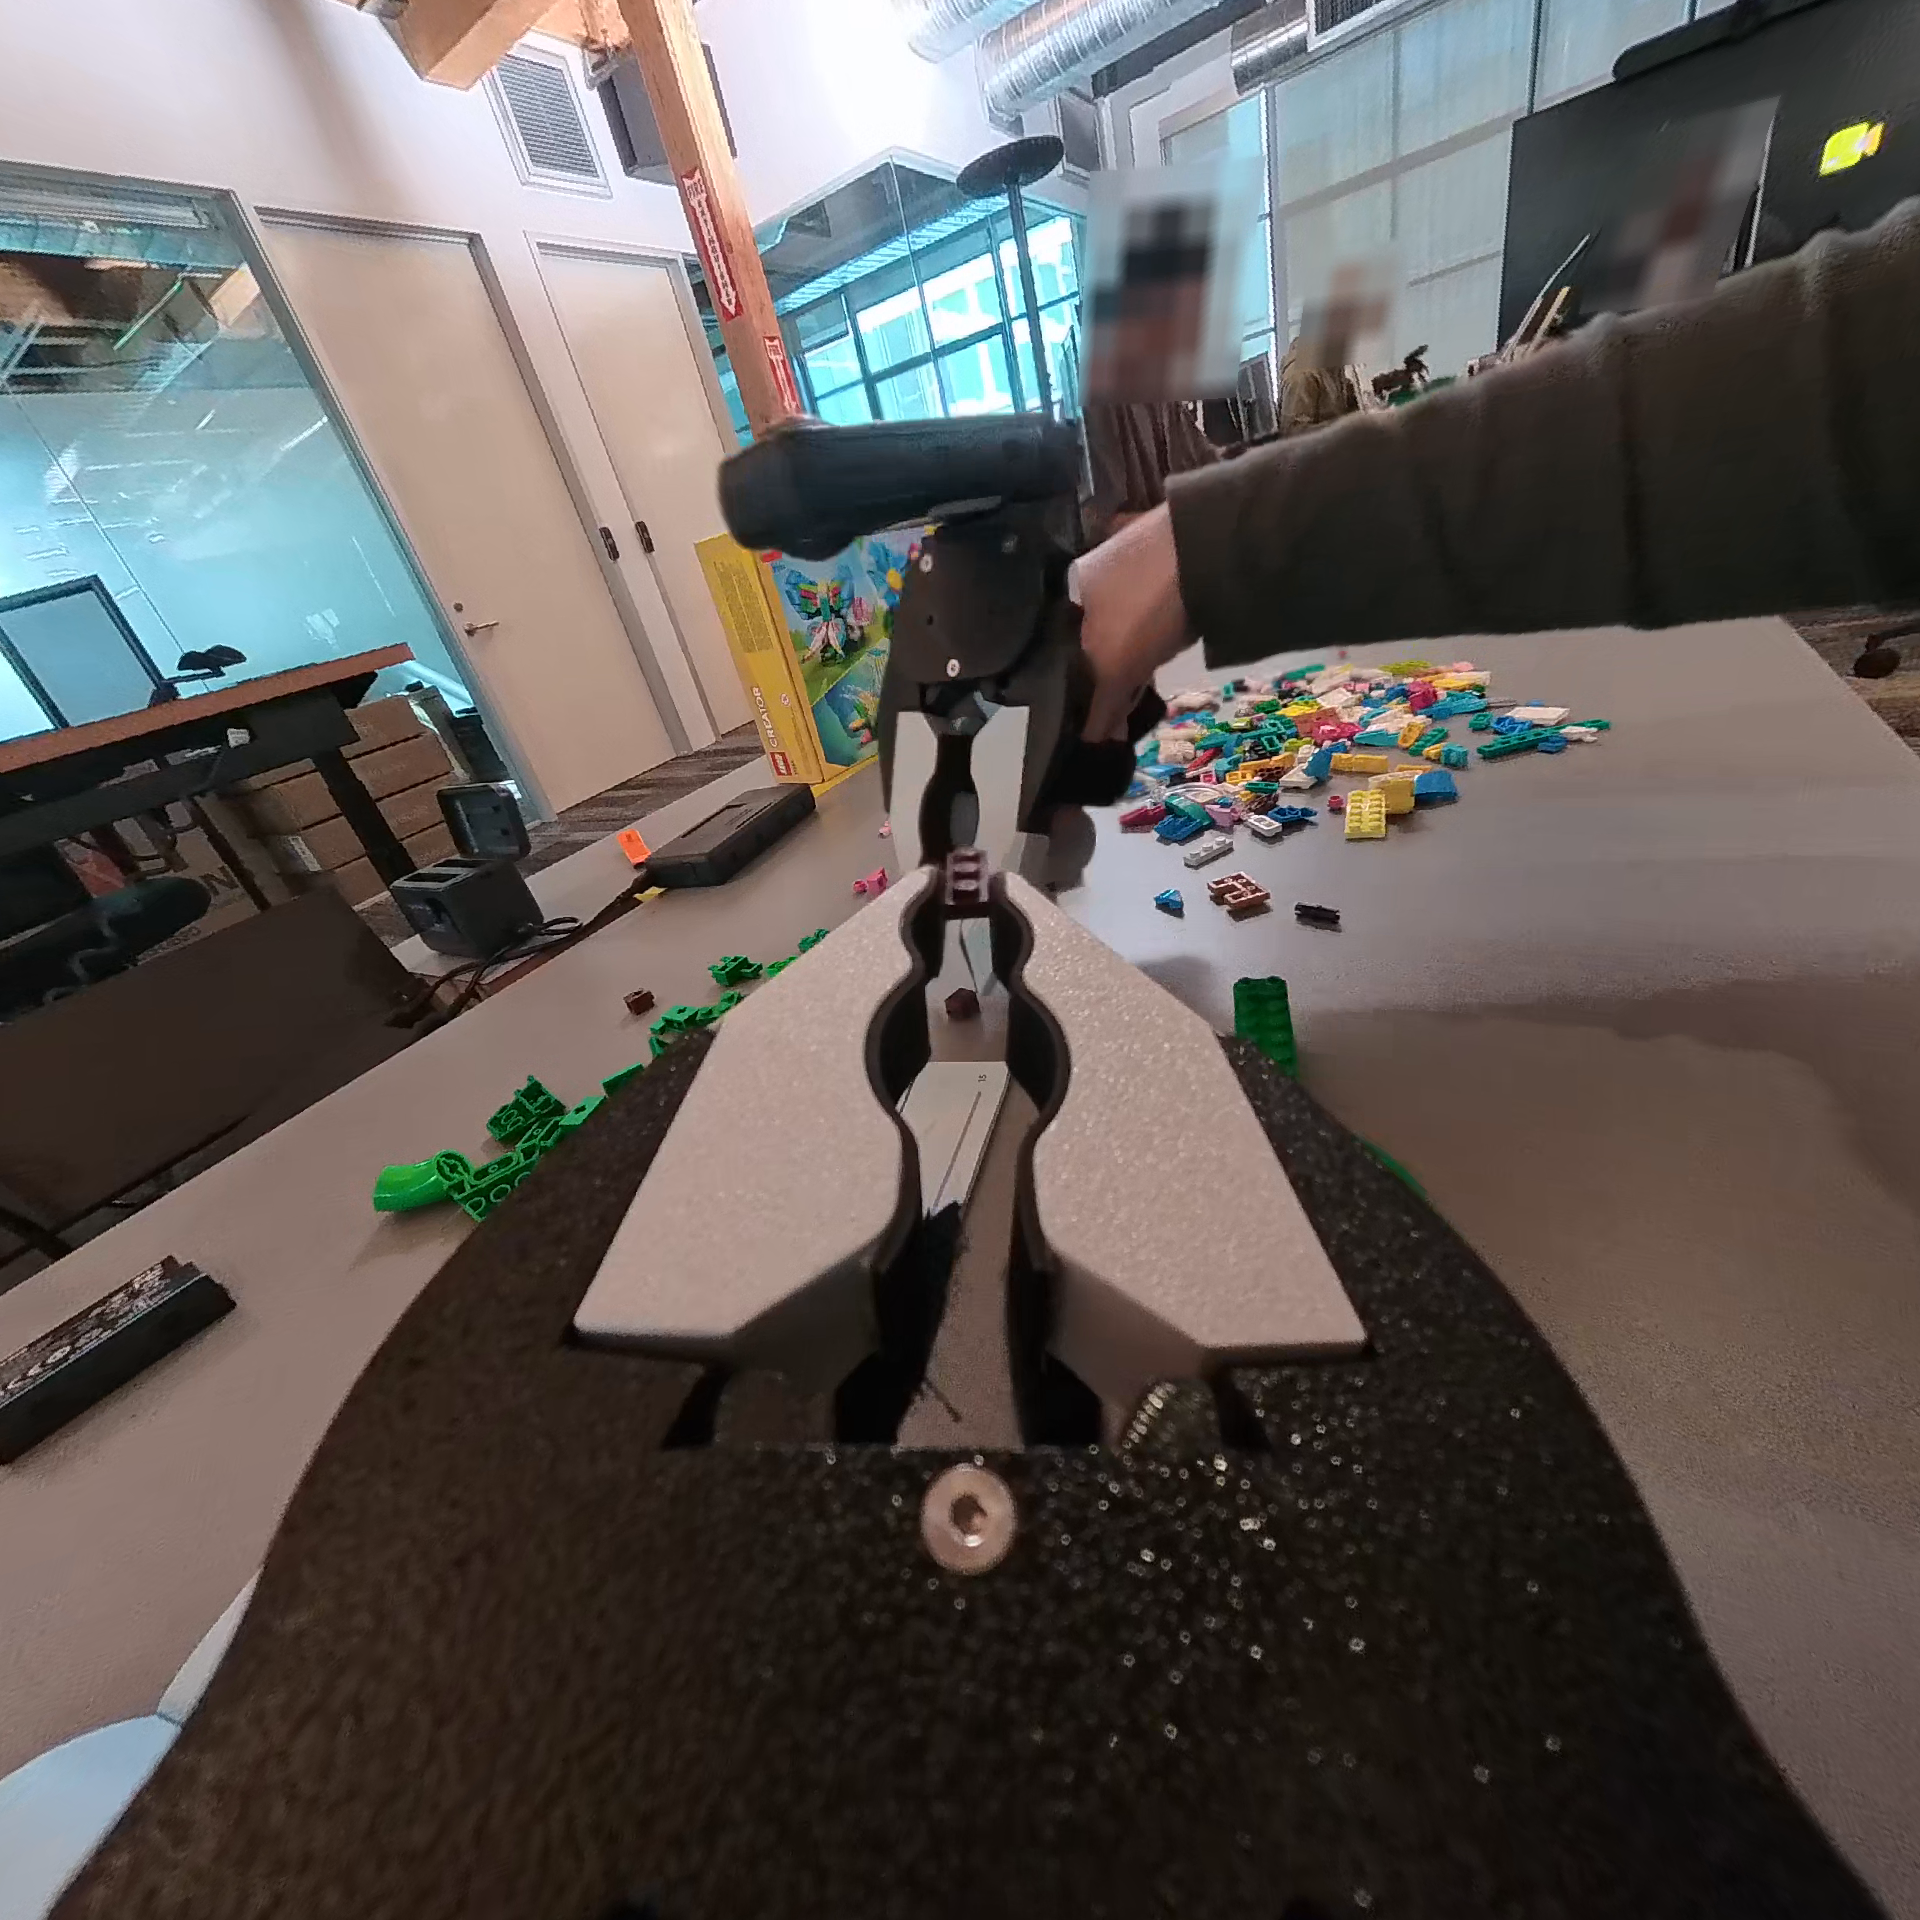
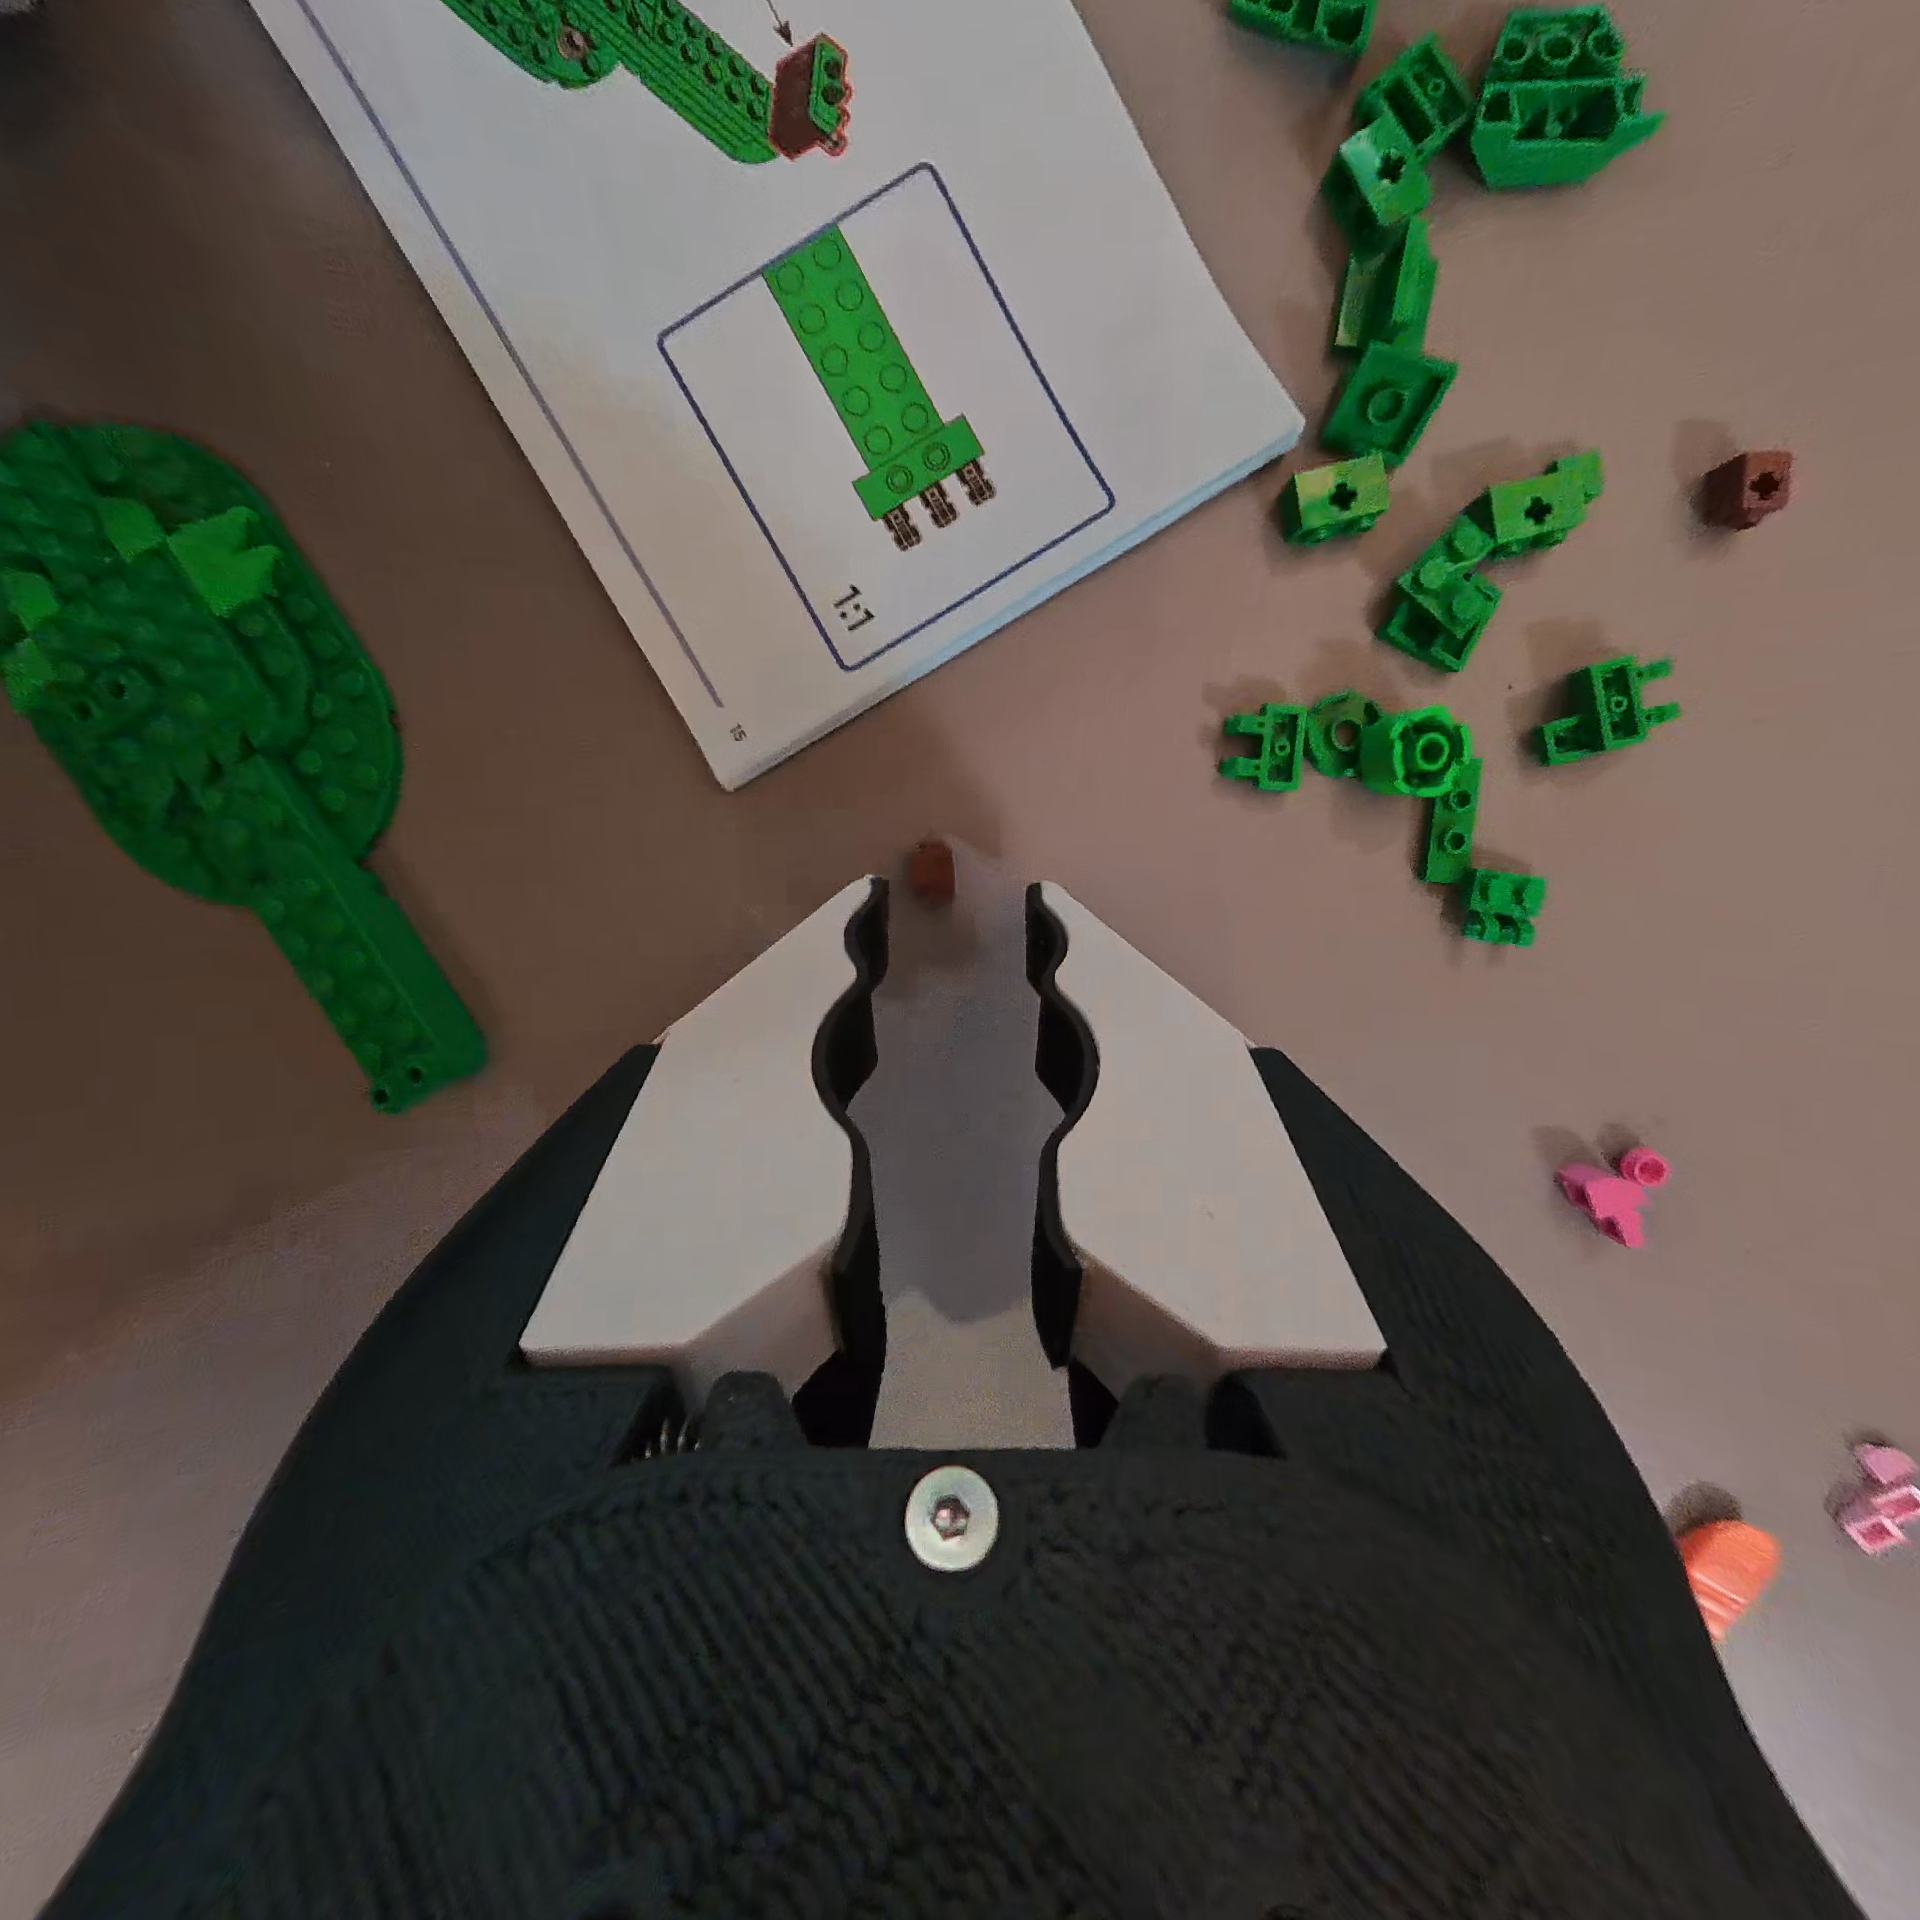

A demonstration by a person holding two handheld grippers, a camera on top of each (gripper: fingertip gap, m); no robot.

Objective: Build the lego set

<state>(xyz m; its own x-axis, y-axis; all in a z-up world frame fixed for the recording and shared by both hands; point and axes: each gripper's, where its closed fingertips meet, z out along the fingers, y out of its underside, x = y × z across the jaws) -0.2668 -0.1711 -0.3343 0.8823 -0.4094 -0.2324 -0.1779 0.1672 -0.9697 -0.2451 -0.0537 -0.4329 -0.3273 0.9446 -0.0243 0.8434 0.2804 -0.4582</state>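
Note:
My left gripper (image 1: 966,883) is shut on a small dark brown brick (image 1: 966,868), held at its tips above the table. My right gripper (image 2: 956,894) is open and points down at the table. It also shows in the left wrist view (image 1: 975,847), held by a hand. A small brown brick (image 2: 932,868) lies on the table just beyond the right fingertips; it also shows in the left wrist view (image 1: 958,1003). A green leaf-shaped assembly (image 2: 197,707) lies to the left. The open instruction booklet (image 2: 790,364) lies ahead.
Loose green pieces (image 2: 1434,582) and another brown brick (image 2: 1751,488) lie to the right, with pink pieces (image 2: 1610,1195) and an orange object (image 2: 1725,1569) nearer. A pile of mixed coloured bricks (image 1: 1340,738), the set's box (image 1: 790,665) and black devices (image 1: 727,836) are farther back. My right fingertips sit around 15 cm from my left ones.

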